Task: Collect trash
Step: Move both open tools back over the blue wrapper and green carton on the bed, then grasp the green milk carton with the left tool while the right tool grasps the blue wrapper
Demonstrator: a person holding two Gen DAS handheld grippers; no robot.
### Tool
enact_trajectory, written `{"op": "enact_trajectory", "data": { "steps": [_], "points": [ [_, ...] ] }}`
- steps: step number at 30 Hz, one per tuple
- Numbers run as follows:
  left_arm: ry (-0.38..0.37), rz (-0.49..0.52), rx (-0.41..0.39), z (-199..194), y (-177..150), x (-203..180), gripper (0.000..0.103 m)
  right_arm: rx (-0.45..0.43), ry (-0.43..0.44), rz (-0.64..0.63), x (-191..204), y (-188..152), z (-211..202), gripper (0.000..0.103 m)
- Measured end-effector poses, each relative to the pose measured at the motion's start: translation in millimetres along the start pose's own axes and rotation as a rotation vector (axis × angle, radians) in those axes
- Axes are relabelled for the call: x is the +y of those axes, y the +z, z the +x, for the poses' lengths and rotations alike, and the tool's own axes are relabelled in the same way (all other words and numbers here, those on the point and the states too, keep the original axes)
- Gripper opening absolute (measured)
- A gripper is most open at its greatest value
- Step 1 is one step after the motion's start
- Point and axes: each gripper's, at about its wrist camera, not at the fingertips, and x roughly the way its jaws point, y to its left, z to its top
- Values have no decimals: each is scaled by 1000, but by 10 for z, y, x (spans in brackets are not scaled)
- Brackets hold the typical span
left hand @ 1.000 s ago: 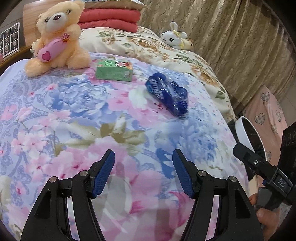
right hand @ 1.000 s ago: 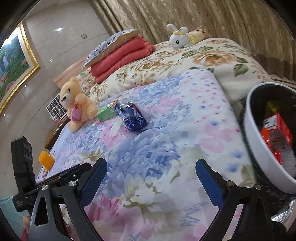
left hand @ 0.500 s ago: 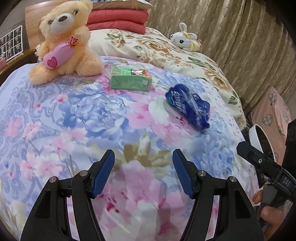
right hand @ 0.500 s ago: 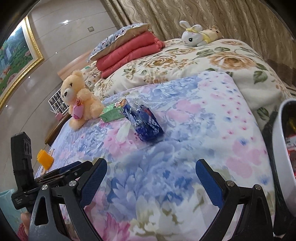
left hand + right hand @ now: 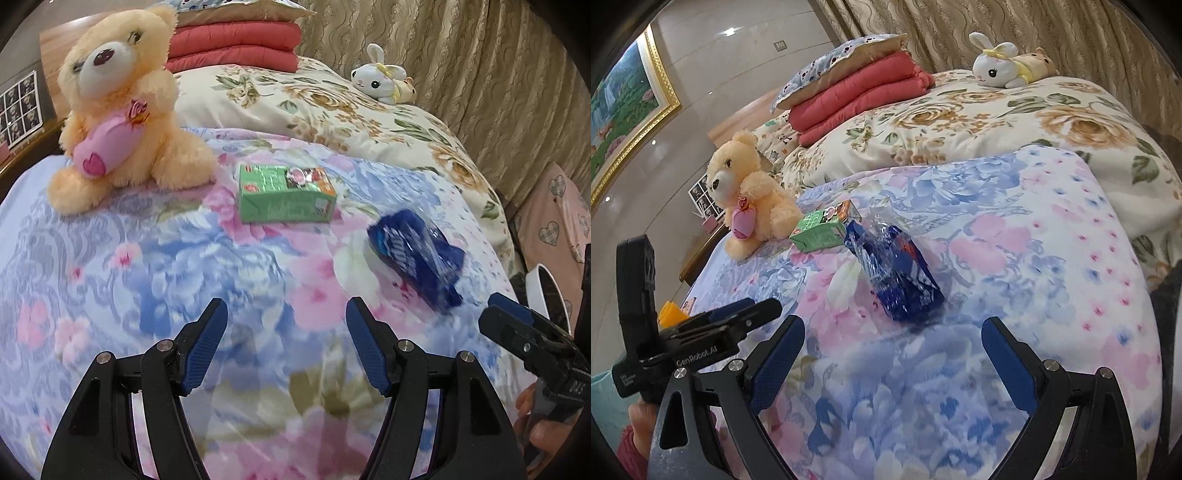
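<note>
A green drink carton [image 5: 286,197] lies flat on the floral quilt [image 5: 155,266], straight beyond my left gripper [image 5: 286,314], which is open and empty. To its right lies a crumpled blue plastic wrapper [image 5: 417,258]. In the right wrist view the blue wrapper [image 5: 894,273] sits just beyond my right gripper [image 5: 892,334], also open with nothing between its fingers, and the green carton [image 5: 822,230] lies behind it. The white rim of a trash bin [image 5: 550,291] shows at the bed's right edge in the left wrist view.
A peach teddy bear [image 5: 118,107] sits left of the carton. Red folded blankets [image 5: 857,99] and a pillow are stacked at the bed's head, and a white bunny toy [image 5: 1001,61] lies on the beige quilt. Curtains hang behind the bed. A pink box [image 5: 557,218] stands beside it.
Both grippers have advanced over the quilt toward the carton and wrapper, which now appear larger and nearer. The bin has slipped out of the right wrist view. Jaw openings look unchanged.
</note>
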Motion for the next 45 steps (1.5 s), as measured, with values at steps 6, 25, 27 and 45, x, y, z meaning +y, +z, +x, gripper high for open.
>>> {"op": "enact_trajectory", "data": {
  "steps": [6, 25, 27, 45],
  "points": [
    [-2, 40, -1, 199, 231, 63, 71, 15, -3, 1, -14, 79, 143, 98],
    [-12, 162, 54, 840, 726, 237, 87, 59, -17, 9, -83, 235, 441, 97],
    [-30, 162, 44, 841, 731, 231, 87, 53, -30, 4, -85, 243, 446, 94],
    [-145, 301, 12, 508, 440, -354, 59, -3, -48, 76, -358, 214, 141, 47]
  ]
}}
